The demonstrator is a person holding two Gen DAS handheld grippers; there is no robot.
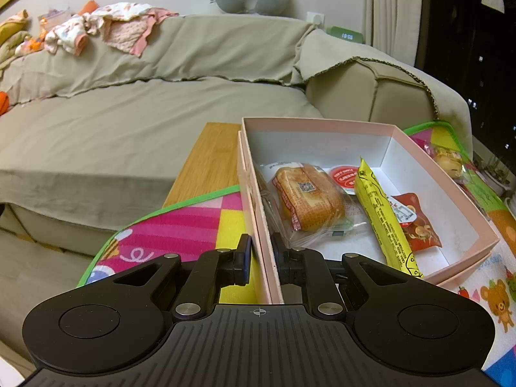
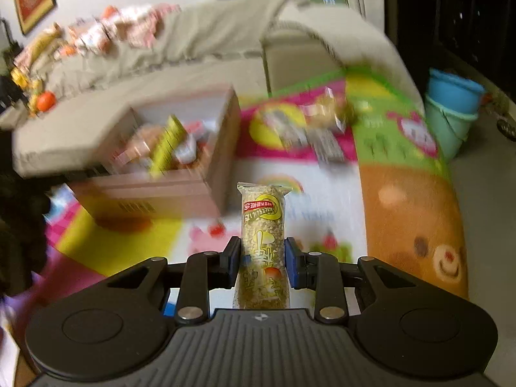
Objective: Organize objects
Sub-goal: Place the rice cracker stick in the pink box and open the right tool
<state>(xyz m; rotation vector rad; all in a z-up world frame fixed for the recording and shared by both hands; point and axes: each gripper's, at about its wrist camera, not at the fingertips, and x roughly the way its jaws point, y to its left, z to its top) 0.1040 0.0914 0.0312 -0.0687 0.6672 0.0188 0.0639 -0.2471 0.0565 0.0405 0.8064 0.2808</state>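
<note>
Home living room, cloth-covered sofa point(image 1: 135, 103), baby clothes point(image 1: 106, 25) on its back, cartoon play mat point(image 2: 403, 200), framed pictures point(image 2: 32, 0)

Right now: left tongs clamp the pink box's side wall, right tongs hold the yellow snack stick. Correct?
Not quite. The right tongs hold a clear-wrapped grain bar, as the right wrist view shows. The yellow snack stick already lies inside the pink box, seen in the left wrist view. The left tongs do clamp the box's side wall.

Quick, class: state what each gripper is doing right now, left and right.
Left gripper: closed on the pink box wall.
Right gripper: closed, holding a rice snack bar.
</note>
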